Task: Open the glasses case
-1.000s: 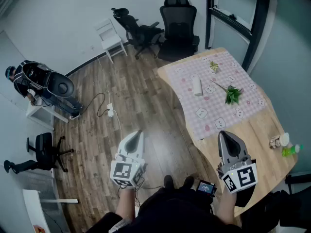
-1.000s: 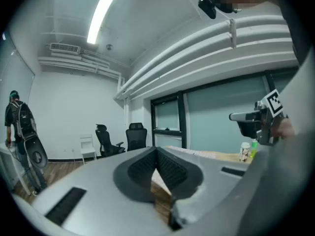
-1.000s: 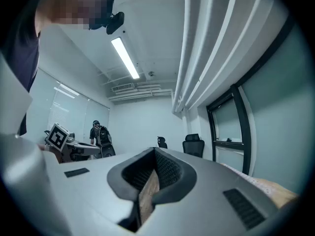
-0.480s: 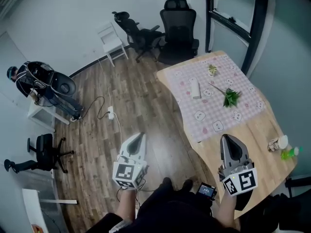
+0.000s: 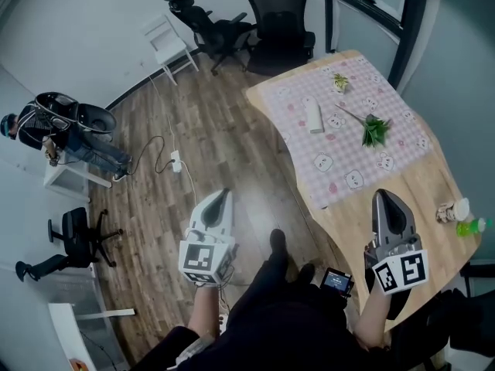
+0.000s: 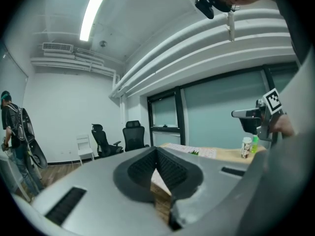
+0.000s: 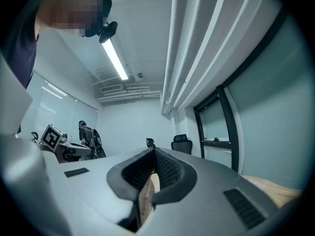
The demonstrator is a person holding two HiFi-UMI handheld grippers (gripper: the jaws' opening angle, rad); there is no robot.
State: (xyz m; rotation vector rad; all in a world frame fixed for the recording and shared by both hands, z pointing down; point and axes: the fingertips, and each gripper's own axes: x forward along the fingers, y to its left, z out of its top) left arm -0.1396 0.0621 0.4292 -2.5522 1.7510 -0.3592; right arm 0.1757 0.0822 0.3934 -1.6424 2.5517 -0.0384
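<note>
- The desk (image 5: 433,184) is pale wood, and a pink checked cloth (image 5: 348,157) covers its far half.
- The glasses case (image 5: 314,116), a white oblong, lies flat on the cloth near the desk's far left edge. Nothing touches it.
- A green leafy sprig (image 5: 373,131) lies on the cloth nearer the desk's middle. A small potted plant (image 5: 340,83) stands toward the desk's far end.
- A small white jar (image 5: 450,212) and a green bottle (image 5: 469,226) sit side by side on the bare wood at the desk's right edge.
- The right claw (image 5: 384,196) hangs over the bare wood at the desk's near end and points toward the cloth. Its jaws are pressed together with nothing between them. It is well apart from the case.
- The left claw (image 5: 224,194) is off the desk's left side, over the wooden floor (image 5: 155,207). Its jaws are also closed and empty.
- Past the desk's far end stand two black office chairs (image 5: 282,29) and a white chair (image 5: 164,45).
- A person (image 5: 31,126) stands by the wall, well to the desk's left.
</note>
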